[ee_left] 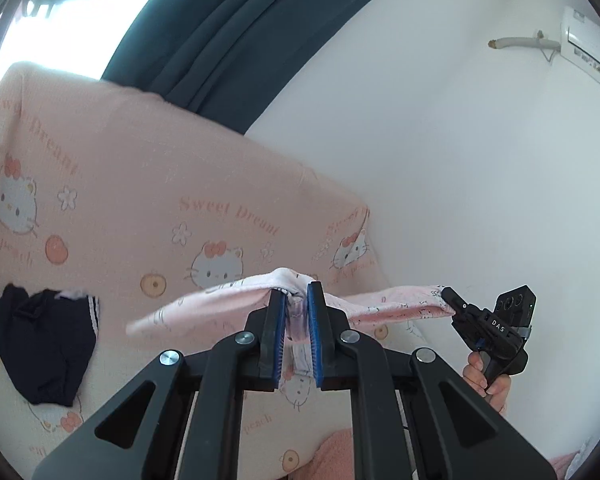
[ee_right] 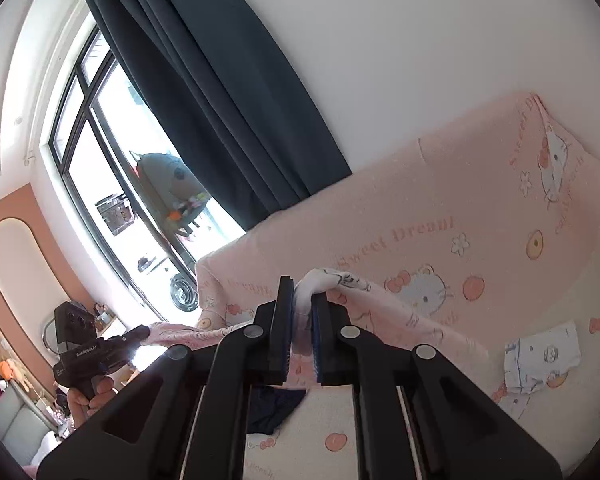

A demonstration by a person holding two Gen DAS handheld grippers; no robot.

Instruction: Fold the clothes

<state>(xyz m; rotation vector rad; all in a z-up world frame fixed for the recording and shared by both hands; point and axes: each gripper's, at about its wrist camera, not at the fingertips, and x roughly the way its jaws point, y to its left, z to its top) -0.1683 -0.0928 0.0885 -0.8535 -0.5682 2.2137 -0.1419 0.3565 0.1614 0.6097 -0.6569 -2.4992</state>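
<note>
A light pink printed garment (ee_left: 236,300) hangs stretched in the air above the bed, held at both ends. My left gripper (ee_left: 297,292) is shut on one bunched edge of it, with cloth squeezed between the blue pads (ee_left: 314,320). In the right wrist view my right gripper (ee_right: 302,300) is shut on the other end of the pink garment (ee_right: 380,300). The right gripper (ee_left: 452,304) also shows in the left wrist view, pinching the cloth's far tip, held by a hand (ee_left: 488,380). The left gripper (ee_right: 140,334) appears at the left of the right wrist view.
A pink cartoon-cat bedsheet (ee_left: 140,184) covers the bed and its raised back. A dark navy garment (ee_left: 44,344) lies on the bed at left. A white and blue printed garment (ee_right: 544,356) lies on the sheet at right. Dark curtain (ee_right: 228,80) and window (ee_right: 112,184) stand behind.
</note>
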